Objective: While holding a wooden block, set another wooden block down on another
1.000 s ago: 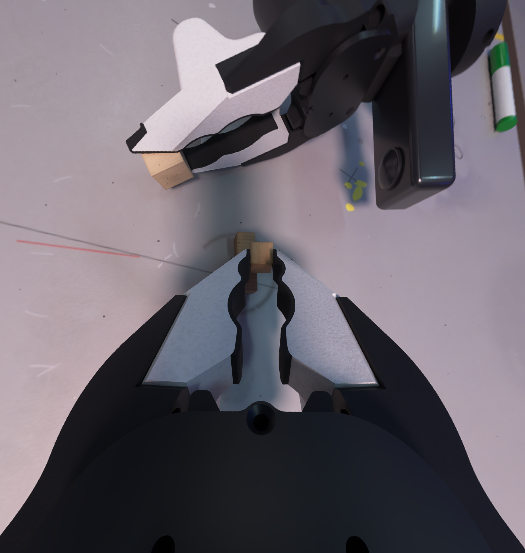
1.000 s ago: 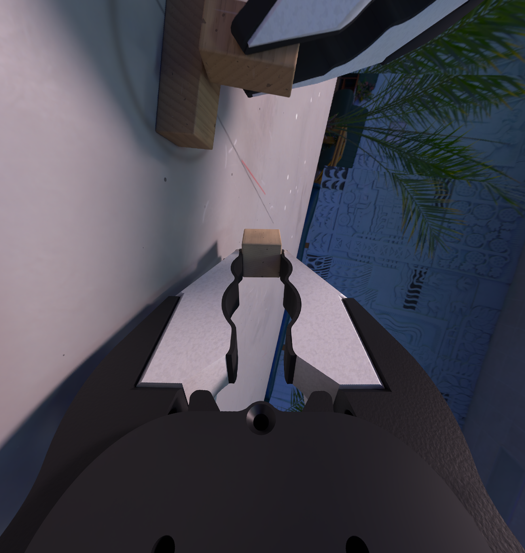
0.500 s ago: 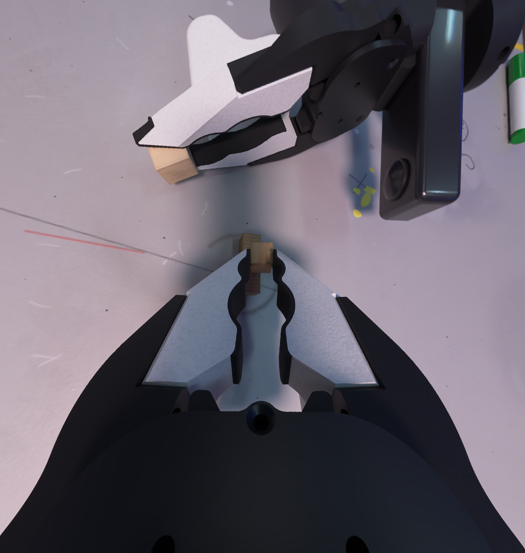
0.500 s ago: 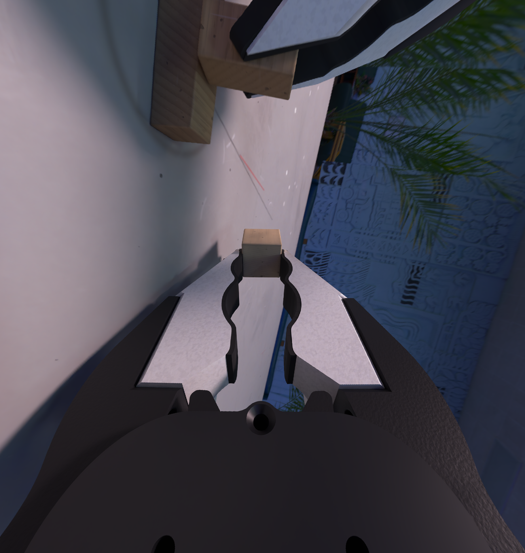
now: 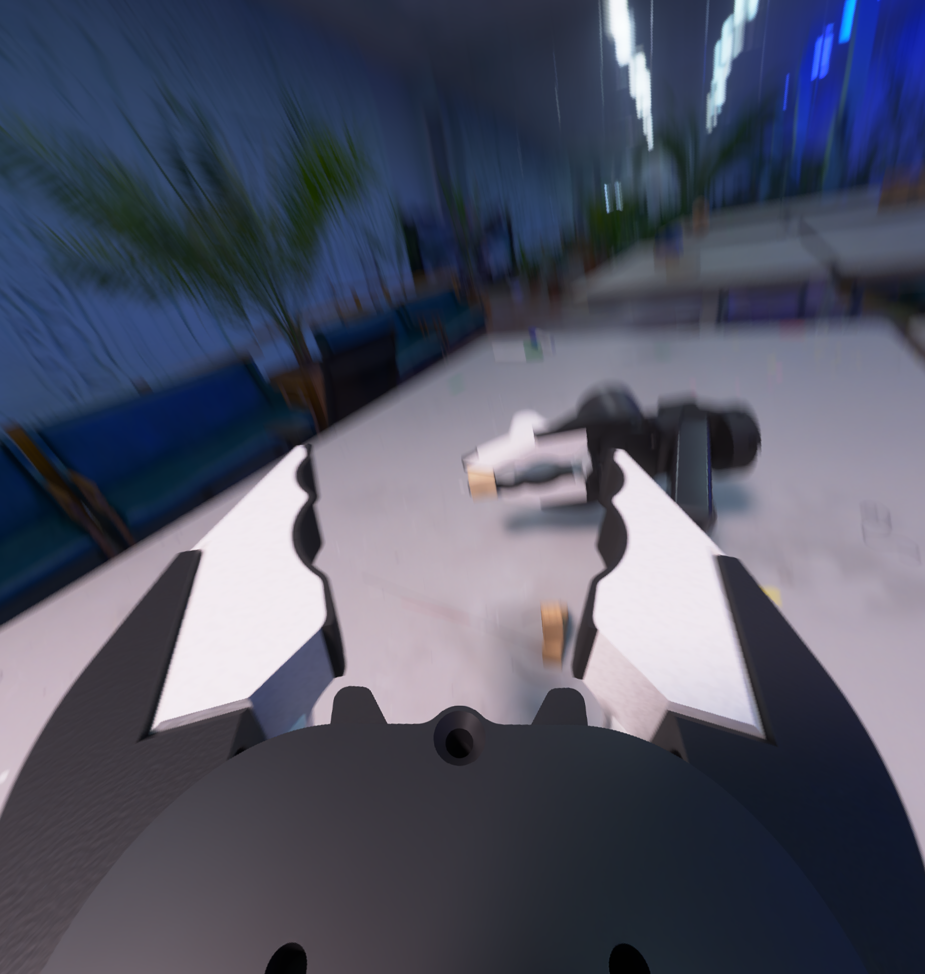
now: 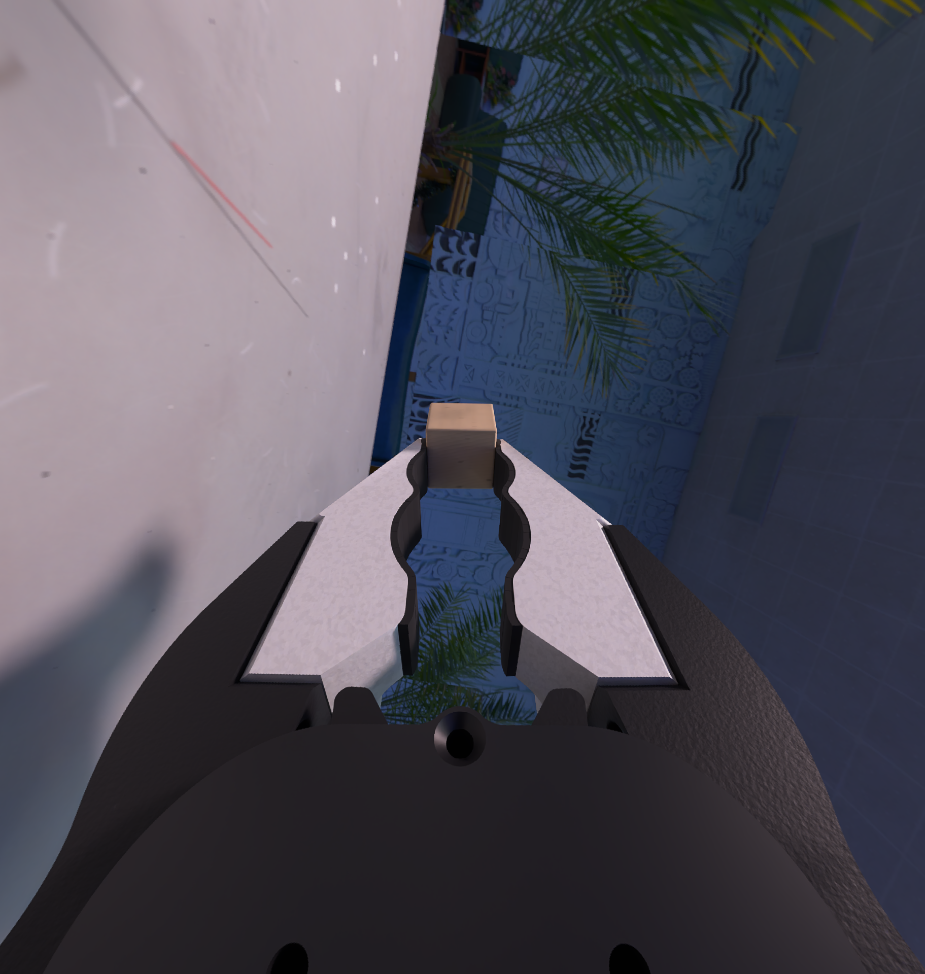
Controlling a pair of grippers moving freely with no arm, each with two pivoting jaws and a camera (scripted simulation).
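1. Blur smears most of the left wrist view, yet the left gripper [image 5: 460, 474] is plain enough: its two white fingers [image 5: 249, 590] are spread wide apart and nothing sits between them.
2. Below that released claw, on the pale table [image 5: 407, 580], a small stack of wooden blocks [image 5: 553, 636] stands near the inner edge of the right-hand finger; it reads as one tan piece above another, though the blur hides how they meet.
3. Farther off in the same view, the right gripper [image 5: 478, 477] lies low over the table with its fingers pointing left, and a tan wooden block [image 5: 481, 483] shows at its tip.
4. The right wrist view shows this gripper [image 6: 461, 453] clenched on that wooden block [image 6: 460, 450]: the cube is pinched at the very tips, touching both black inner edges, with its far end poking out past them.
5. In this view the table [image 6: 186, 316] runs tilted along the left side, its edge crossing just behind the held block, so the cube sits over the border between table and background.
6. A thin dark line with a red streak [image 6: 223, 205] marks the tabletop.
7. Green palm fronds [image 6: 608, 174] and a blue patterned wall [image 6: 528, 342] fill the right side; a blurred plant [image 5: 196, 211] and dark blue seating [image 5: 159, 448] stand beyond the table in the left wrist view.
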